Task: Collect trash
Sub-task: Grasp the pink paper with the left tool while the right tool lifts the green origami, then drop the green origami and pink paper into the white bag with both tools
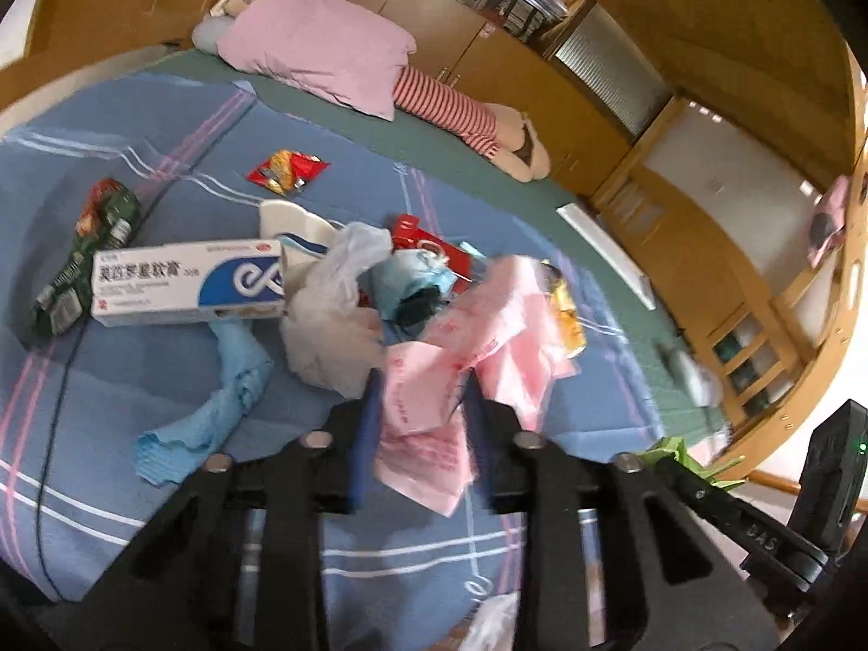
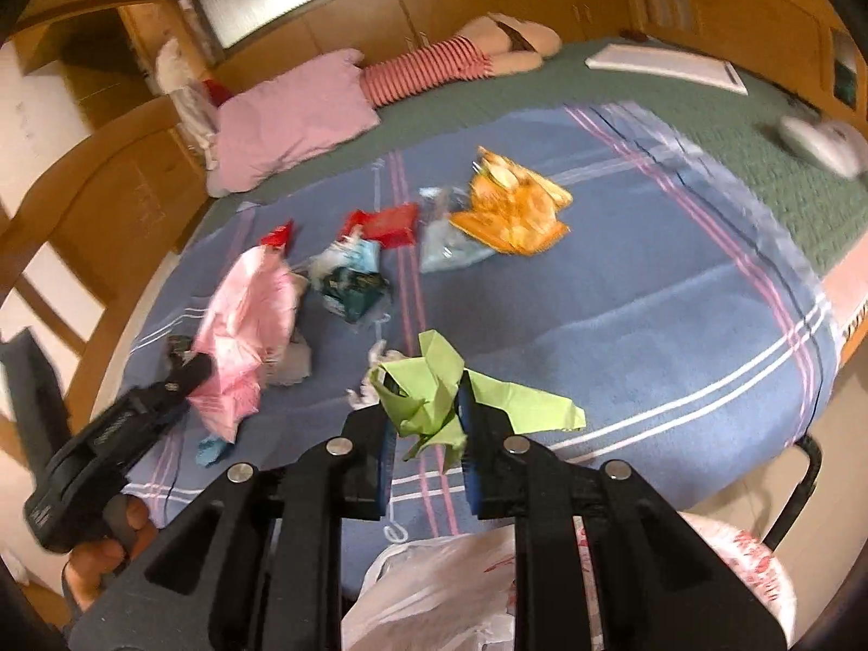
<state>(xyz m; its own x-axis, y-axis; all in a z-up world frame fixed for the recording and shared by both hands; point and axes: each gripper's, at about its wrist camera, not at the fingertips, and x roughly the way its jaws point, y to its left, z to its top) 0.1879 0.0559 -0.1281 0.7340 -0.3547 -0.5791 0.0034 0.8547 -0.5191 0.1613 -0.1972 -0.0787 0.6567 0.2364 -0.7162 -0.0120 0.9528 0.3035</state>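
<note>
My left gripper (image 1: 423, 385) is shut on a crumpled pink plastic bag (image 1: 417, 434), lifted a little off the bed; the right wrist view shows the same bag (image 2: 244, 314) hanging from it. My right gripper (image 2: 427, 399) is shut on a crumpled green paper (image 2: 434, 380) above the blanket. More trash lies on the blanket: a white and blue box (image 1: 184, 282), a green snack wrapper (image 1: 81, 255), a red wrapper (image 1: 285, 171), a light blue sheet (image 1: 217, 407), a white plastic bag (image 1: 331, 314), an orange wrapper (image 2: 510, 211) and a dark teal packet (image 2: 352, 287).
A blue plaid blanket (image 2: 624, 325) covers a green bed. A pink pillow (image 1: 320, 43) and a striped plush doll (image 1: 450, 108) lie at its far side. A white bag with red print (image 2: 434, 597) sits under my right gripper. Wooden cabinets (image 1: 542, 81) ring the bed.
</note>
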